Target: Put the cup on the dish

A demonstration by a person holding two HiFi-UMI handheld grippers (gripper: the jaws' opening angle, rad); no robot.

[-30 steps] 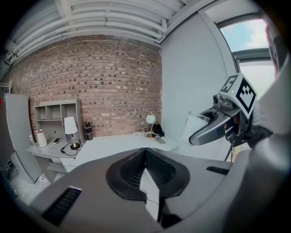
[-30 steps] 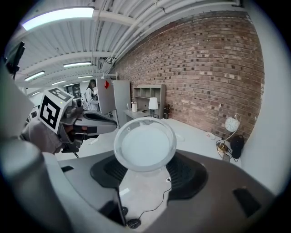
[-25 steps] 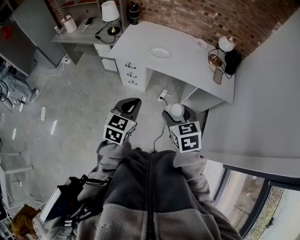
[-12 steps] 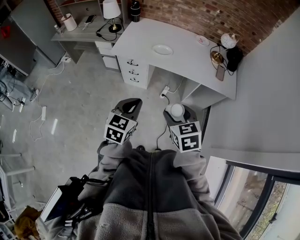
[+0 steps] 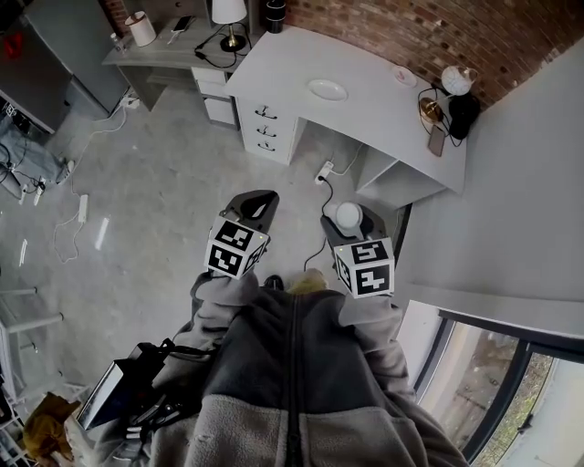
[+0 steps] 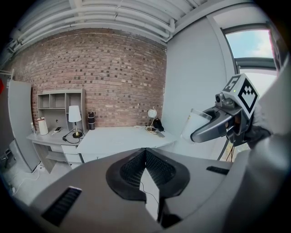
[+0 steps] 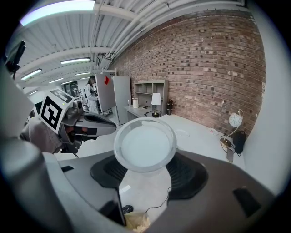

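Observation:
My right gripper [image 5: 350, 226] is shut on a clear plastic cup [image 5: 347, 215], held upright over the floor. In the right gripper view the cup [image 7: 144, 144] sits between the two dark pads with its open rim towards the camera. The white dish [image 5: 327, 88] lies on the white desk [image 5: 383, 114] far ahead, and shows small beyond the cup as the dish [image 7: 182, 133]. My left gripper [image 5: 248, 210] hangs beside the right one, shut with nothing in it. Its pads meet at the tips in the left gripper [image 6: 145, 152]. The right gripper with the cup [image 6: 198, 124] shows at that view's right.
The desk has drawers [image 5: 265, 128] on its left side. A globe lamp [image 5: 456, 80], a phone [image 5: 436, 140] and a small pink dish [image 5: 404, 76] stand at its right end. A table lamp [image 5: 228, 11] stands on a lower side desk. A cable [image 5: 321, 237] runs across the floor. A grey wall [image 5: 520, 201] closes the right.
In the head view the desk and dish have shifted up and to the right, and a foot now shows below the grippers. Both grippers keep their pose, with the cup still held.

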